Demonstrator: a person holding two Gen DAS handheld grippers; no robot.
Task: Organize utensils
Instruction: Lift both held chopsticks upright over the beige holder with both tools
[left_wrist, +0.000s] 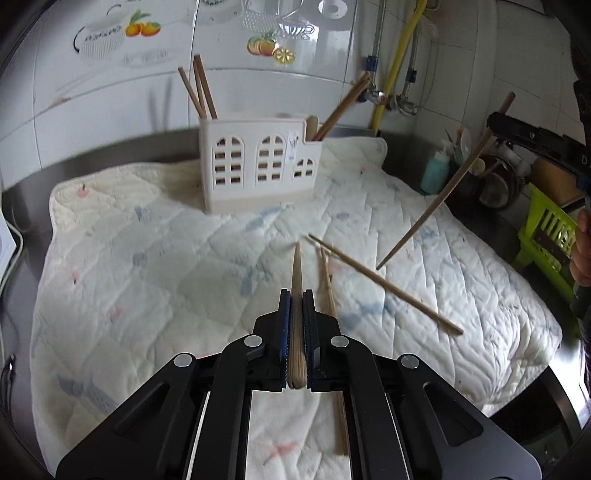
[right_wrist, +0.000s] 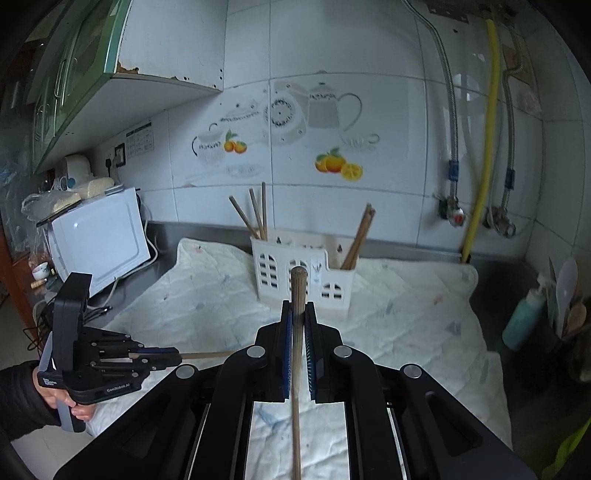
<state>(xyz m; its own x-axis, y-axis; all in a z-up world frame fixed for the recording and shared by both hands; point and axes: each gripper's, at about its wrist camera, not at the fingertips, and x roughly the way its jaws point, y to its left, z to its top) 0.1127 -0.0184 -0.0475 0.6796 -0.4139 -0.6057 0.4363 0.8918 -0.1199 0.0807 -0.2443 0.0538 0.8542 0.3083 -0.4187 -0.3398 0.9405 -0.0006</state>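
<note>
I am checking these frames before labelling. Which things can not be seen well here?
- Left wrist view: the loose chopstick runs under the left tool, so its rear end is hidden.
- Left wrist view: the right tool is cut off by the edge.
- Right wrist view: the holder interior is hidden by its walls.

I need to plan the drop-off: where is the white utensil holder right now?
The white utensil holder stands upright at the far end of the quilted mat, near the tiled wall, straight ahead in both wrist views, with chopsticks in both end compartments.
</note>
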